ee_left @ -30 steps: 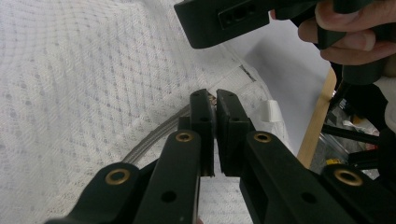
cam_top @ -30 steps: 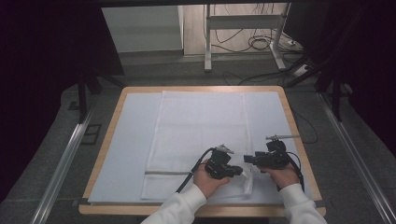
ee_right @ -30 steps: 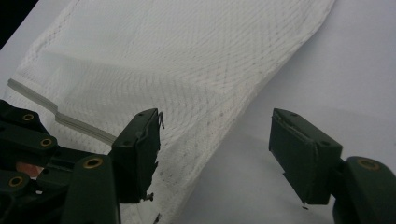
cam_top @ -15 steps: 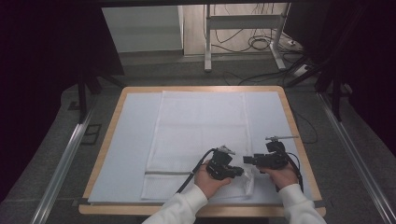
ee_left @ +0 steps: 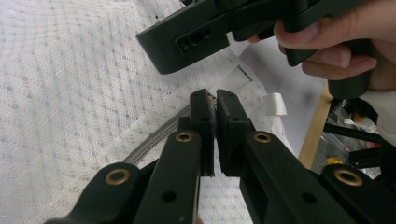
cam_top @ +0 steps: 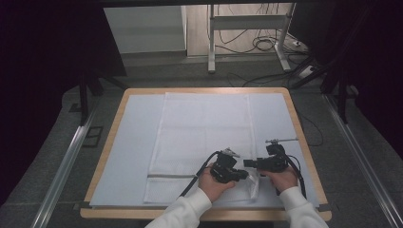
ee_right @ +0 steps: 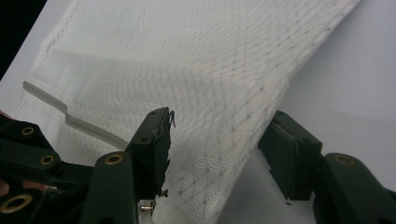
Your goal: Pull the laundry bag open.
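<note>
A white mesh bag (cam_top: 204,123) with a grey zipper (cam_top: 171,175) lies flat on the table's pale mat (cam_top: 138,142). At the bag's near right corner my left gripper (cam_top: 244,175) is shut on the zipper's end, where a small metal pull (ee_left: 213,97) shows between the tips. My right gripper (cam_top: 247,163) points left at it from close by. Its jaws have just been closing and still stand apart around a raised fold of the mesh (ee_right: 219,116). One fingertip (ee_right: 156,135) touches the mesh; the other (ee_right: 289,154) is just off the bag's edge.
The wooden table rim (cam_top: 204,90) frames the mat. A small white tag (ee_left: 274,103) sits at the bag's corner near the table's right edge. Beyond the table are a metal stand (cam_top: 247,23) and floor cables (cam_top: 266,45). Aluminium rails (cam_top: 62,166) run along both sides.
</note>
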